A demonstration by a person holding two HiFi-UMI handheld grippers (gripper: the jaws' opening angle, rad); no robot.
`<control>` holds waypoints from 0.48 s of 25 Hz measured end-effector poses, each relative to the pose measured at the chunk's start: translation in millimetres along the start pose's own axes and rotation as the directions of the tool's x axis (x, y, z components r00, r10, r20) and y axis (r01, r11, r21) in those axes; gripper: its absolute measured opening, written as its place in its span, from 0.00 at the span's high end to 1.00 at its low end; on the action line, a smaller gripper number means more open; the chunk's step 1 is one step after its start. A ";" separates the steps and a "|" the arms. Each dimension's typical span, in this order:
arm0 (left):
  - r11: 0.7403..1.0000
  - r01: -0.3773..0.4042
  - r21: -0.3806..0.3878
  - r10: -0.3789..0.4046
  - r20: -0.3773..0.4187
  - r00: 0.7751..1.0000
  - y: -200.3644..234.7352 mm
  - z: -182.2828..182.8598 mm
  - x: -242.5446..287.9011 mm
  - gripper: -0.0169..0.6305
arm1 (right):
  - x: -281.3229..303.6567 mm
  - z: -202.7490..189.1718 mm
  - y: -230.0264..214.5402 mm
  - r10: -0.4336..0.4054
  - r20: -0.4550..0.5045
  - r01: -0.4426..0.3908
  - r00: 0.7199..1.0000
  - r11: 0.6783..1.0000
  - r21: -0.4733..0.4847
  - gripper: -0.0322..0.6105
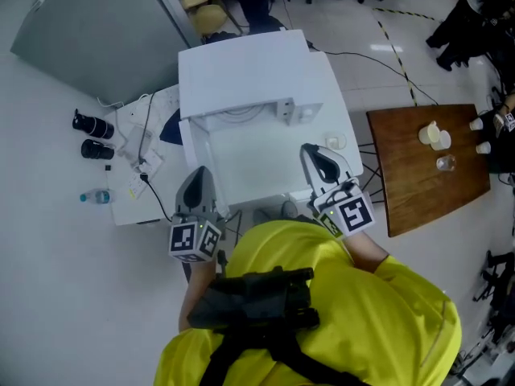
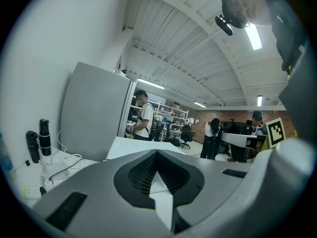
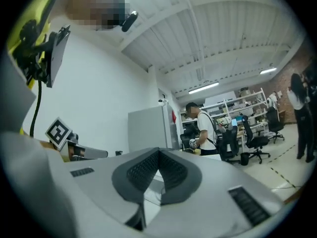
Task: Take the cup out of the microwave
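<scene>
From the head view I look down on a white box-shaped appliance (image 1: 249,71) on a white table (image 1: 133,203); its front and inside are hidden, and no cup shows in it. My left gripper (image 1: 197,174) hovers over its near left corner and my right gripper (image 1: 311,151) over its near right side. Both point away from me, roughly level. In the left gripper view the left gripper (image 2: 157,155) has its dark ribbed pads together with nothing between them. The right gripper (image 3: 158,155) looks the same in its own view: shut and empty.
Two black bottles (image 1: 93,125), a small water bottle (image 1: 95,197) and cables (image 1: 143,147) lie on the table's left part. A brown table (image 1: 426,175) at the right carries small cups (image 1: 435,135). A grey panel (image 1: 96,30) stands at the back left. People stand in the background (image 2: 144,120).
</scene>
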State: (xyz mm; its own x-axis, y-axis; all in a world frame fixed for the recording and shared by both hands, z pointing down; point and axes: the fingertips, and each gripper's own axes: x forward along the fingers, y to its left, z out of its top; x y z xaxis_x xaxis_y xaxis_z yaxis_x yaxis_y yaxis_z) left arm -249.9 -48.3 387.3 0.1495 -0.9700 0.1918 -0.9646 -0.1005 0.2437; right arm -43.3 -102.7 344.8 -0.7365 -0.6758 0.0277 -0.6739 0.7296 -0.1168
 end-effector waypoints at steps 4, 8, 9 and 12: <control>0.999 -0.034 -0.006 0.034 -0.001 0.999 10.5 -4.6 -10.7 0.99 | -3.7 -9.8 2.7 0.010 -0.016 -0.009 1.000 0.999 0.039 0.95; 0.999 -0.039 -0.004 0.039 -0.005 0.999 9.9 -5.0 -13.2 0.98 | -3.4 -13.9 6.8 0.048 -0.036 -0.046 0.998 0.997 0.059 0.95; 0.999 -0.038 -0.002 0.038 -0.001 0.999 8.8 -3.1 -13.3 0.99 | -2.1 -13.3 7.1 0.054 -0.034 -0.052 0.998 0.996 0.069 0.95; 0.999 -0.029 0.015 0.028 0.014 0.999 5.7 6.3 -14.5 0.98 | 3.8 -7.4 10.4 0.061 -0.018 -0.060 0.998 0.996 0.071 0.95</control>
State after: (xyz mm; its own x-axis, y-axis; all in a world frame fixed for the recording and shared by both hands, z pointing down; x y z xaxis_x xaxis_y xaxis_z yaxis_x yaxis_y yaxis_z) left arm -259.0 -36.2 380.0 0.1188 -0.9755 0.1850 -0.9717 -0.0759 0.2236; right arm -53.5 -96.9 351.1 -0.7773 -0.6279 0.0387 -0.6228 0.7594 -0.1883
